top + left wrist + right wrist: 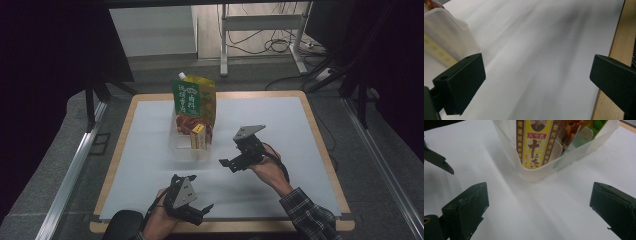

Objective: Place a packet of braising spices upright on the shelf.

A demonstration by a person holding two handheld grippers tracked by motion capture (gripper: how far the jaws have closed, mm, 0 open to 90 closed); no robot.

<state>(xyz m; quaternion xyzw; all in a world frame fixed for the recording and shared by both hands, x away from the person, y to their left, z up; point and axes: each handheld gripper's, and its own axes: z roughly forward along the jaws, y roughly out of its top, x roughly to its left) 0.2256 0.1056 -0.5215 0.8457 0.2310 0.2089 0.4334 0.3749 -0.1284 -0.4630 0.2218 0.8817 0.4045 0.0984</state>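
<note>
On the white sheet covering the counter [280,125], just ahead of your two hands, stood a clear plastic bin [181,145], packed upright with groceries: a tall green-and-yellow spouted pouch [194,97] at the back, a reddish packet low behind it, and a slim yellow box [198,136] at the near corner. Everything leaned against the bin's walls, which I judge was why the flat packets stayed standing rather than slumping.

You held your right hand-held gripper [246,150] just to the right of the bin, its jaws spread wide with nothing between them. From the right gripper view it faced the bin's rounded corner [534,173] squarely, with the yellow box [534,145] printed in red and black characters straight ahead. That aim suggests you were lining up on the bin or on that box, though I cannot tell which. The jaws stood clear of the plastic, with bare sheet between.

Your left hand-held gripper [192,207] hung back near the counter's front edge, well apart from the bin, and was likewise spread and empty. The left gripper view looked across blank sheet toward the wooden border [624,37], with the bin's wall [446,32] just showing at the upper left. Kept low and aside like that, it left the right hand a free path and stayed handy to steady the bin if it slid.
</note>
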